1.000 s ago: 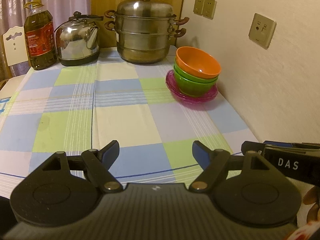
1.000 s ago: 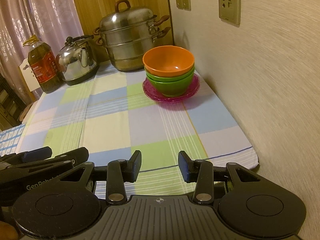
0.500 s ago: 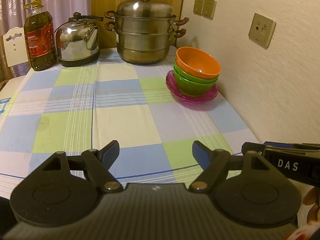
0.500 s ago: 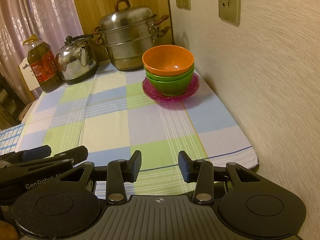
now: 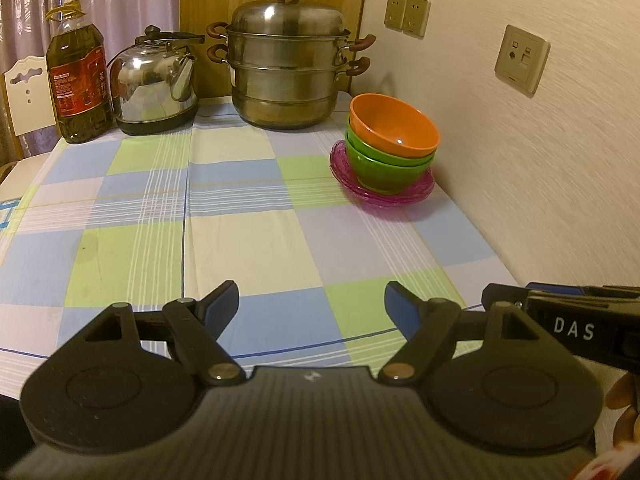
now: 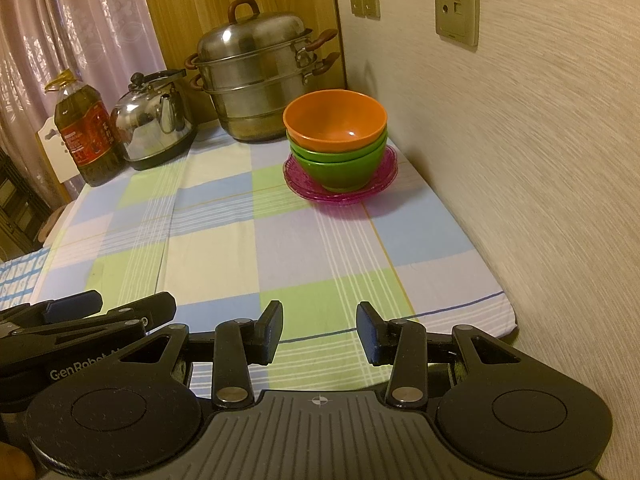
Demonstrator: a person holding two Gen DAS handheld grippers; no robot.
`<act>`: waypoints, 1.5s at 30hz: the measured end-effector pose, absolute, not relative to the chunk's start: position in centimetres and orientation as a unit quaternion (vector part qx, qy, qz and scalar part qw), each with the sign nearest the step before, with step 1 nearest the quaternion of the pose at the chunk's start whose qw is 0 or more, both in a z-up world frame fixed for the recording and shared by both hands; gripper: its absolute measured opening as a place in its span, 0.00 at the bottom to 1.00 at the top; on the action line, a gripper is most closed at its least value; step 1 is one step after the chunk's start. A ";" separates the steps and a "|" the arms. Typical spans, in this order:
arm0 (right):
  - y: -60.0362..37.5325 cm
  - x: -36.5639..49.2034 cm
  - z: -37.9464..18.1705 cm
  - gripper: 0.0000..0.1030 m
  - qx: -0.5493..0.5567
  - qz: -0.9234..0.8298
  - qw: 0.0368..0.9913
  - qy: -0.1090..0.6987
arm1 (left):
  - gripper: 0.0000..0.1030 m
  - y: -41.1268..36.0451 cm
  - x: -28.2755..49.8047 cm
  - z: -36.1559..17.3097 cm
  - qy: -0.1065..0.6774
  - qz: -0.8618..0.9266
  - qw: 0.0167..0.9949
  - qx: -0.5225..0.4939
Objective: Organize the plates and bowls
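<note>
Table scene from both wrist cameras. The left gripper (image 5: 312,300) hangs over the near edge of the checked tablecloth (image 5: 248,232) with its jaws spread wide and nothing between them; the right gripper (image 6: 319,330) sits just beside it at the same edge, jaws likewise parted and empty. The task's crockery stands as one stack at the far right of the table, close to the wall (image 6: 520,160): an orange bowl (image 6: 336,122) nested in green bowls (image 6: 340,168), which rest on pink translucent plates (image 6: 376,188). The stack lies well apart from both grippers. Behind it, at the back of the table, stands a lidded steel steamer pot (image 5: 286,68); to its left are a steel kettle (image 5: 154,84) and a bottle of cooking oil (image 5: 78,76). Wall sockets (image 5: 522,60) appear above the stack. In the left wrist view the right gripper shows at the lower right, marked "DAS".
</note>
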State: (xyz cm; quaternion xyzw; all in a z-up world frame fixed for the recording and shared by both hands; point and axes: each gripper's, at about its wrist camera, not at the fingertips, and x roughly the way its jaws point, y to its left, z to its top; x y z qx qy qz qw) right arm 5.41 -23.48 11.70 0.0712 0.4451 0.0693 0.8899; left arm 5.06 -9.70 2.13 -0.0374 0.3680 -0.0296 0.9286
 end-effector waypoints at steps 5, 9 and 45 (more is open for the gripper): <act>-23.5 5.4 11.7 0.40 0.072 0.069 0.890 0.445 | 0.76 -9.7 5.1 2.2 0.368 -0.031 0.928 -0.037; -23.5 5.4 11.7 0.40 0.072 0.069 0.890 0.445 | 0.76 -9.7 5.1 2.1 0.368 -0.031 0.929 -0.036; -24.0 5.7 11.6 0.40 0.074 0.068 0.890 0.444 | 0.76 -10.0 5.1 2.2 0.367 -0.043 0.928 -0.033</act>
